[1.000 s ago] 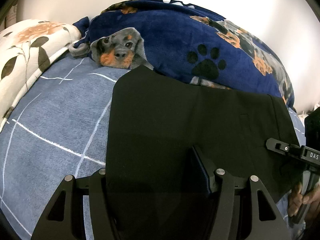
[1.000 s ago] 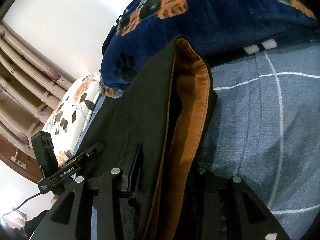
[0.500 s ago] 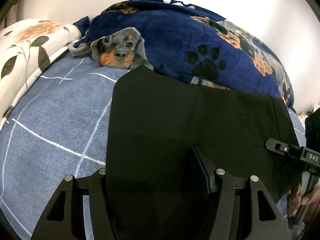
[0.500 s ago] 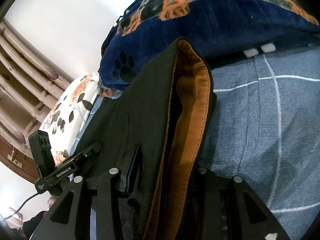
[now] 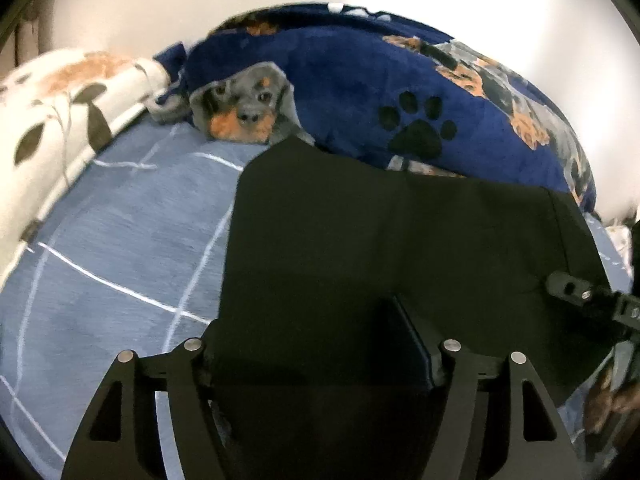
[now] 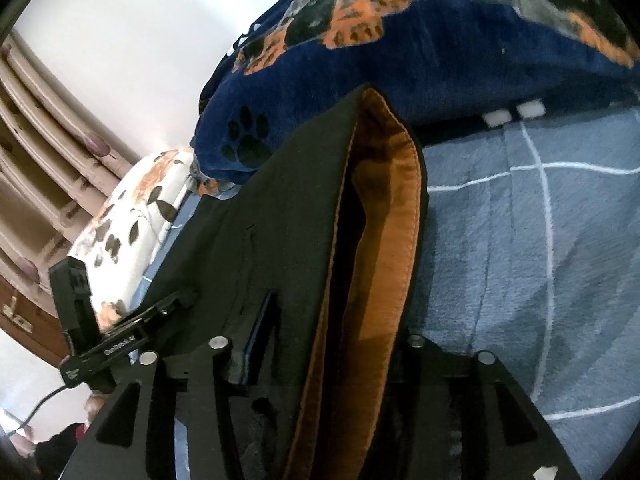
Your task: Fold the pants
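Both grippers, left (image 5: pixel 320 344) & right (image 6: pixel 324 332), just opened wider, jaws letting go of pants (image 5: pixel 400 240) on bed (image 5: pixel 120 240); fold prob laid.

pants (image 5: pixel 360 240): black, orange-brown lining | sheet (image 5: pixel 120 232): blue-grey, thin white grid lines | blanket (image 5: pixel 360 80): navy, black paw prints, grey-and-tan puppy faces, orange patches | pillow (image 5: pixel 52 112): white, orange flowers, dark leaves | wall (image 6: pixel 140 40): white | grippers: black
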### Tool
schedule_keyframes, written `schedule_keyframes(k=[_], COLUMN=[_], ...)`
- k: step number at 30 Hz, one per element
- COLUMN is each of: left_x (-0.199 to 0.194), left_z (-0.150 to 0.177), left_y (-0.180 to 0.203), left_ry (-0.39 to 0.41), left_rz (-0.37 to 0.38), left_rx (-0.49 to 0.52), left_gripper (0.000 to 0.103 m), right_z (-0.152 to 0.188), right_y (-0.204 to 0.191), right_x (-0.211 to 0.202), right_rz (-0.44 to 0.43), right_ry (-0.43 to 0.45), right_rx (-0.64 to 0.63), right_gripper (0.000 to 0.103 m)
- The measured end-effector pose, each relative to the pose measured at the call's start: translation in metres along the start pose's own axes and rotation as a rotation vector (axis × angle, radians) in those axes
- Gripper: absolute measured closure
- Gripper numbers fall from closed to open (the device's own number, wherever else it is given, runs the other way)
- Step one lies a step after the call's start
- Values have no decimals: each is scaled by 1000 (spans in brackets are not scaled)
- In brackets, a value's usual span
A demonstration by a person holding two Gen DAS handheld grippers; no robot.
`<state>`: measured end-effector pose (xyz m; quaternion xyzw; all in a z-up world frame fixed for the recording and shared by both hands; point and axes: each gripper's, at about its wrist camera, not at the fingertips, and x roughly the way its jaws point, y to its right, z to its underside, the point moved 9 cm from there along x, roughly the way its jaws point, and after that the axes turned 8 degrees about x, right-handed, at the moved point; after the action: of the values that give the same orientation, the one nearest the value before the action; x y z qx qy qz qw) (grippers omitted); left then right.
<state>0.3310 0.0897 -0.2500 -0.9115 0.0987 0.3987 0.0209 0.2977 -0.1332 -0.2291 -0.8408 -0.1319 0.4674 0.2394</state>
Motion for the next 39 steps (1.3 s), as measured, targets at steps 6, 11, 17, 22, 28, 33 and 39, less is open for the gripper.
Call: schedule_keyframes(k=[6,11,17,22,28,33,39], left_x=[-35,-91,-177,-235,-280,-304,-316], left_z=[-4,-20,-39,-50,-55,-54,-50], left_y=[0,17,45,62,71,76,78], left_ry=[49,144,309,393,431,463,462], left_rz=[-136,-174,-219,-185,-165,-158,-148], left_rx=[72,126,177,152,112,109,101], left_gripper=[28,10,0,0,0,0,0], right_z=[-4,8,18,22,32,40,49], right_y=[-23,-59,-85,-97,-106,-111,-115], right_x=[-52,-100,-152,-193,-227,-242,-247], right_rz=[95,76,31,16,9,1,-6], right_ry=[159,237,315,367,406,419,413], right_rx=[-85,-182,-176,-187,-214,-226,-239], right_gripper=[30,20,14,13,10,9,8])
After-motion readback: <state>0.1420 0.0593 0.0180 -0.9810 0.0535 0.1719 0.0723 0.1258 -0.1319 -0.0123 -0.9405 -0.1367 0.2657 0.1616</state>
